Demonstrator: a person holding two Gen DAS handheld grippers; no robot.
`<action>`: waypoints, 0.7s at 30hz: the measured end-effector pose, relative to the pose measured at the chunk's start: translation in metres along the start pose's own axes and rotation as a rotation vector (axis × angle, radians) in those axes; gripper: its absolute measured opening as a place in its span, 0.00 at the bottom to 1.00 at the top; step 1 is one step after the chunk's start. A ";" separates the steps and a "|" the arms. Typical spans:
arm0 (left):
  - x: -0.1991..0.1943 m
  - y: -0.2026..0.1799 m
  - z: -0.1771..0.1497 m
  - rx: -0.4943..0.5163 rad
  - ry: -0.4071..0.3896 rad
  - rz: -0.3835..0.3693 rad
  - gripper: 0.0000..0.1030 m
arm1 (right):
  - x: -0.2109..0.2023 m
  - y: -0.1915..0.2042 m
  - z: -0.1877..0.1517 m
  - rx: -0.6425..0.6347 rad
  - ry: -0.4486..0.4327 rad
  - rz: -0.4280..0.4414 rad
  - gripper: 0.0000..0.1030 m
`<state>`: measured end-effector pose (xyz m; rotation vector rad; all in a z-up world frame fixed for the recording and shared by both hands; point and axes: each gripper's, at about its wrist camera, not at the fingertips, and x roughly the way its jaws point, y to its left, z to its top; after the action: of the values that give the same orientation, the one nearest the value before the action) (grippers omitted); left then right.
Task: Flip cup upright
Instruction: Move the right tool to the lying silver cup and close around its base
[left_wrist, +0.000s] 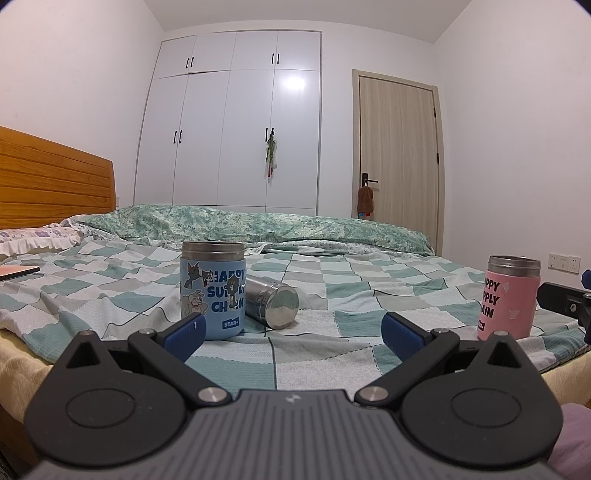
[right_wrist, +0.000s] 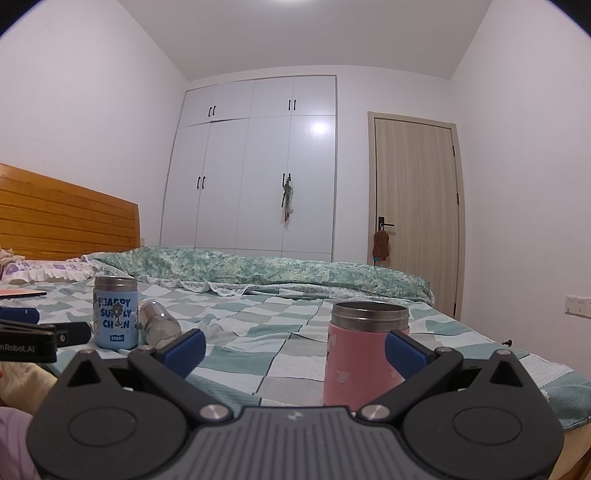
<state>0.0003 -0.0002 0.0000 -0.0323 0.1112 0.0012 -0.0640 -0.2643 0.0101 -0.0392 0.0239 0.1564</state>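
A bare steel cup (left_wrist: 272, 302) lies on its side on the checked bedspread (left_wrist: 332, 350), its base facing me, just right of an upright blue cup (left_wrist: 213, 291). It also shows in the right wrist view (right_wrist: 159, 325) beside the blue cup (right_wrist: 115, 314). An upright pink cup (left_wrist: 509, 297) stands at the right; in the right wrist view it (right_wrist: 364, 354) stands just ahead of my right gripper, partly between the fingers. My left gripper (left_wrist: 293, 338) is open and empty, short of the cups. My right gripper (right_wrist: 295, 350) is open and empty.
A rolled green quilt (left_wrist: 258, 225) lies across the far side of the bed. A wooden headboard (left_wrist: 51, 177) and pillow (left_wrist: 33, 236) are at left. A white wardrobe (left_wrist: 232, 122) and a door (left_wrist: 399, 155) stand behind. The other gripper (right_wrist: 33, 339) shows at left.
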 end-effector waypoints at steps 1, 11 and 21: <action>0.000 0.000 0.000 0.000 0.000 0.000 1.00 | 0.000 0.000 0.000 -0.001 0.002 0.001 1.00; 0.000 0.003 0.010 -0.036 0.024 -0.003 1.00 | 0.018 0.012 0.006 -0.029 0.090 0.093 1.00; 0.024 0.045 0.037 -0.018 0.056 0.070 1.00 | 0.073 0.045 0.032 -0.056 0.186 0.196 1.00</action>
<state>0.0281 0.0458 0.0328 -0.0462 0.1678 0.0708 0.0020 -0.2070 0.0387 -0.1078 0.2095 0.3490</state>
